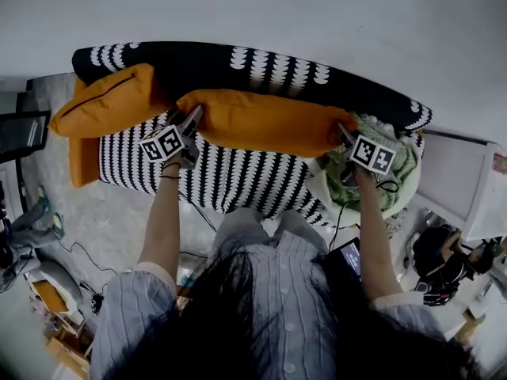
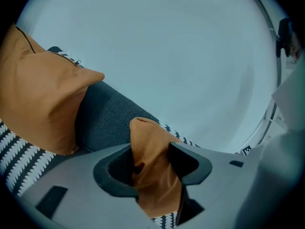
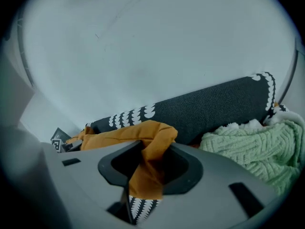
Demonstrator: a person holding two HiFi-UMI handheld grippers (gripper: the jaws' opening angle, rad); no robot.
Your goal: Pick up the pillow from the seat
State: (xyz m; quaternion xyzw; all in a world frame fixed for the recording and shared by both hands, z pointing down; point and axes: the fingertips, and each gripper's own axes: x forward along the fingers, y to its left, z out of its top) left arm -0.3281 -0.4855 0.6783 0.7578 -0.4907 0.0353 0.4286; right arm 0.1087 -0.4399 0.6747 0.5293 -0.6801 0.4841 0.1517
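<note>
**First:** The long orange pillow lies along the seat, up against the dark backrest, and you have it by both ends. Your left gripper is clamped on a bunched corner of its cover, and your right gripper pinches the opposite corner the same way.

**Second:** Mind that both holds look like cloth only (no filling between the jaws, as far as either gripper view shows). If you lift sharply, I'd expect a corner to slide out, and the pillow would swing down from the other hand.

**First:** It is long, too. Raise one end ahead of the other and the middle will likely sag and drag on the seat, so bring your hands up together.

**Second:** Watch the neighbours. The second orange cushion sits just beside your left end and could get dragged along. On your right, the green knitted blanket is close enough that its loops might snag your jaws.
</note>
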